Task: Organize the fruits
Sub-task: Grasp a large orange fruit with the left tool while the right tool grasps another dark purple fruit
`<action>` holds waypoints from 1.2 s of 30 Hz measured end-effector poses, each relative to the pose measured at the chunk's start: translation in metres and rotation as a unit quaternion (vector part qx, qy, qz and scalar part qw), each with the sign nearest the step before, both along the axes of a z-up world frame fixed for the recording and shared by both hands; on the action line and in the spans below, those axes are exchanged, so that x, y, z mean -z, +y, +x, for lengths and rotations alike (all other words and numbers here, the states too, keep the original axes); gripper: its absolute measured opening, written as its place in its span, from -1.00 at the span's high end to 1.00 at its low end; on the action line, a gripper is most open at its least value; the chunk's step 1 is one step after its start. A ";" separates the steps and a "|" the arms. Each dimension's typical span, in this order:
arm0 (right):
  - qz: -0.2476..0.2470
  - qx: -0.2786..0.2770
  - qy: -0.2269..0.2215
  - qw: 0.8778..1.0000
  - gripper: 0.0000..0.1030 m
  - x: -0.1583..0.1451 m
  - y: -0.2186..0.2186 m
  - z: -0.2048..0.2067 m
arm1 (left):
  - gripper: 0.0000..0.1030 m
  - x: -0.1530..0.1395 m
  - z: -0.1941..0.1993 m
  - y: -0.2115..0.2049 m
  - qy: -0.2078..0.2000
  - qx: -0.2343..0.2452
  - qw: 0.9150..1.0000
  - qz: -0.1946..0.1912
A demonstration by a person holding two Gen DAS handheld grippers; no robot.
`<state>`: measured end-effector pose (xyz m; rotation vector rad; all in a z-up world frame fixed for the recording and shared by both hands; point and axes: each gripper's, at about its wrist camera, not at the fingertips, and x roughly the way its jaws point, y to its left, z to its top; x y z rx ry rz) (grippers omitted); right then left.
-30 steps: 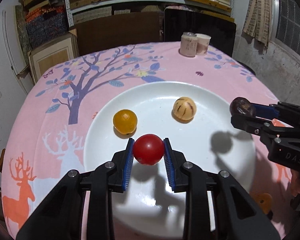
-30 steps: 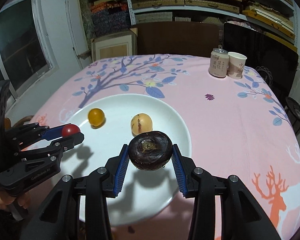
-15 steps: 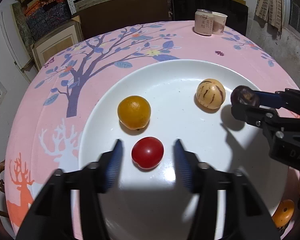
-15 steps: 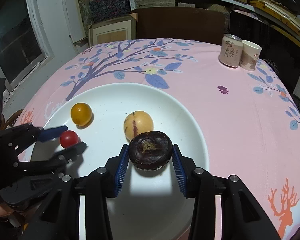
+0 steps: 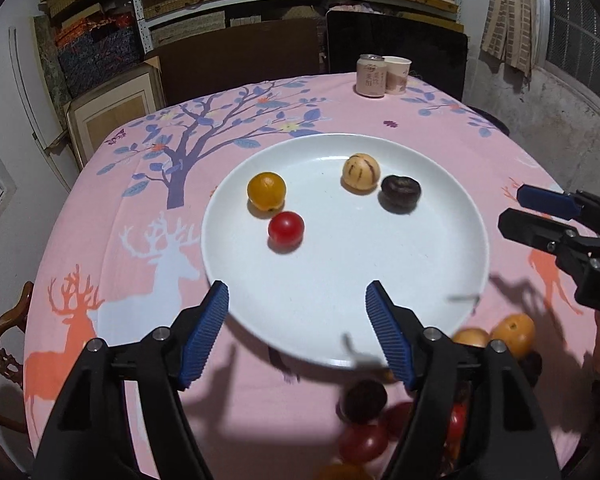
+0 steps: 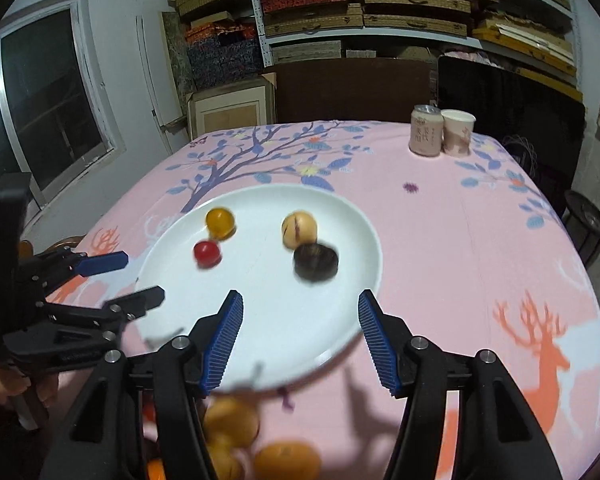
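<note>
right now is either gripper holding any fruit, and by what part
Nothing is held. The left gripper and right gripper are both opening with nothing between them; the four fruits lie on the plate.

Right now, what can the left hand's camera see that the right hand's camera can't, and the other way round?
Only the left wrist view shows dark red fruits heaped off the plate and a curtained window. Only the right wrist view shows a dark window and a black stool. Both show the white plate with four fruits, the can and paper cup, and both grippers, nothing between their opening jaws.
</note>
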<state>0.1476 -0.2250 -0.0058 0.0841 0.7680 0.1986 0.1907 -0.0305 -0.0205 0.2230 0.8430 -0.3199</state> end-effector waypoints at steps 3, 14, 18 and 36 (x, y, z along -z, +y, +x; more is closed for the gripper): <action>0.020 0.008 0.004 1.000 -0.18 0.011 -0.004 -0.041 | -0.40 0.001 -0.043 0.013 -0.007 0.012 1.000 -0.004; 0.079 0.016 0.007 0.997 -0.18 0.054 -0.014 -0.110 | -0.40 0.035 -0.116 0.040 0.013 -0.013 0.999 -0.029; 0.059 0.020 -0.001 0.998 -0.17 0.055 -0.011 -0.118 | -0.40 0.041 -0.114 0.032 0.020 -0.010 0.999 -0.025; 0.068 0.010 -0.005 0.998 -0.18 0.055 -0.014 -0.122 | 0.25 0.053 -0.106 0.028 0.021 -0.007 0.999 -0.043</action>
